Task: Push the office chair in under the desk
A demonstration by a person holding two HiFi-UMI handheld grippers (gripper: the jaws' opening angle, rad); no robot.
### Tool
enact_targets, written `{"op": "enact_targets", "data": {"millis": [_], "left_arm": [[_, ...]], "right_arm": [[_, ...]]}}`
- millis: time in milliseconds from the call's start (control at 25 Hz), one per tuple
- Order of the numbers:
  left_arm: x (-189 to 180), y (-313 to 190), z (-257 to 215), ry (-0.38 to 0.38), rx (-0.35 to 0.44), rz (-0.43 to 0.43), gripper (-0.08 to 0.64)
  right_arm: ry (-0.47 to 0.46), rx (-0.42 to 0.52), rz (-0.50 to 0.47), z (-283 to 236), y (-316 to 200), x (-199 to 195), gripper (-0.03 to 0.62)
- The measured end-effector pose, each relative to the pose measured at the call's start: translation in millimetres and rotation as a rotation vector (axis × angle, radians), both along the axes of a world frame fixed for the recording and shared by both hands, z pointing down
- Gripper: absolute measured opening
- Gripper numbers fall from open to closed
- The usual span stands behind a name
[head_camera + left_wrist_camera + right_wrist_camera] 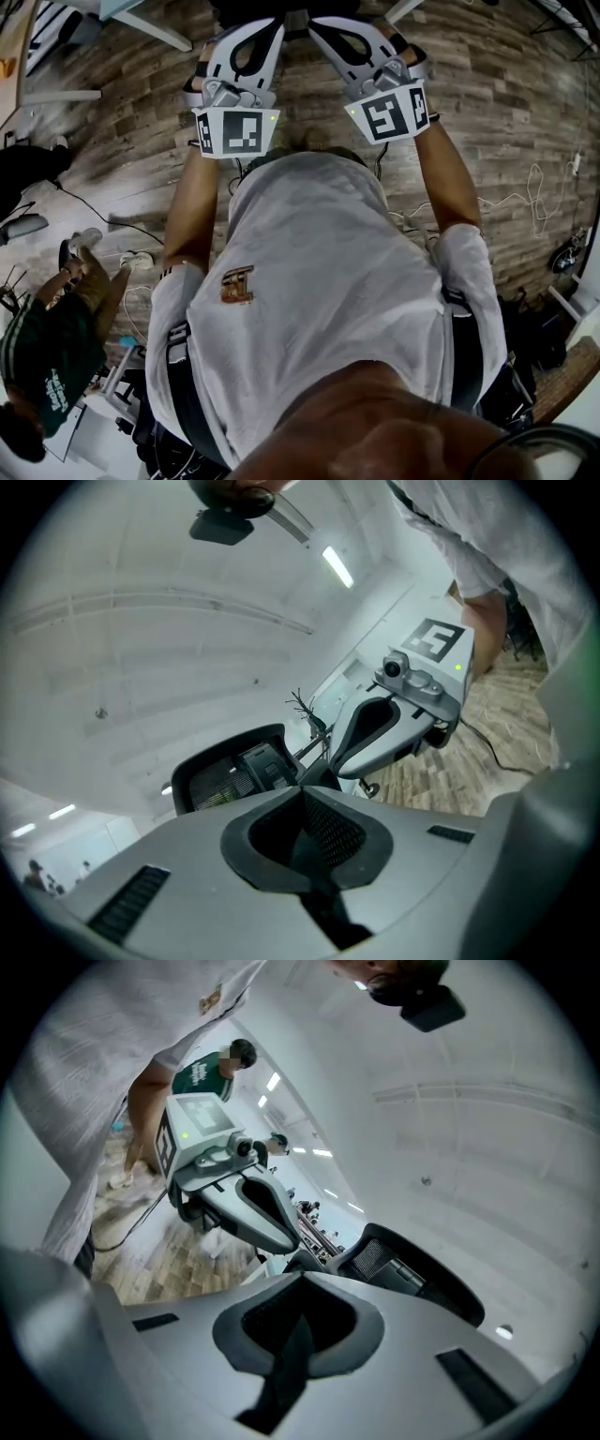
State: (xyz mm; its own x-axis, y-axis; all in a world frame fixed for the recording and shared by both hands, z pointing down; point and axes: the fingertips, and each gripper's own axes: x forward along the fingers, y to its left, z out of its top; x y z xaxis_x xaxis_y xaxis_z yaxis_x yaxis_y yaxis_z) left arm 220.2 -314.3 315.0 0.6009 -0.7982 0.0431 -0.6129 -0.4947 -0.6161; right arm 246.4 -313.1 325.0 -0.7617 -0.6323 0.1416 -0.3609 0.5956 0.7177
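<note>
The office chair shows its black mesh back [220, 772] just beyond both sets of jaws, and again in the right gripper view [422, 1279]. In the head view only a dark bit of it [251, 7] peeks in at the top edge. My left gripper [277, 24] and right gripper [317, 28] are held out side by side in front of my chest, tips pointing at the chair. Both are shut with nothing between the jaws [302, 791] [300, 1281]. Whether the tips touch the chair I cannot tell. White desk legs [141, 28] slant across the top left.
A person in a green shirt [47, 366] crouches at the lower left. Cables [525, 202] trail over the wood floor on the right, and more [131, 258] on the left. Dark bags [530, 333] lie at the right edge.
</note>
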Motion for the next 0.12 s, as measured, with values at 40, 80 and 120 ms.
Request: {"op": "enact_targets", "data": {"millis": [40,80,120], "left_arm": [[-2.9,0.5,-2.5,0.035,-0.018,0.004,0.018],[-5.8,1.0,-5.6,0.074,-0.036,0.008,0.018],[-8.9,1.5,-8.9,0.113,-0.055,0.012,0.018]], "right_arm": [[-0.035,-0.03,-0.002,-2.7,0.6,-0.8,0.034],[-0.076,-0.065,-0.006,-5.9,1.2,-1.4,0.034],[-0.12,-0.102,-0.01,-9.2,1.8,-1.8,0.034]]}}
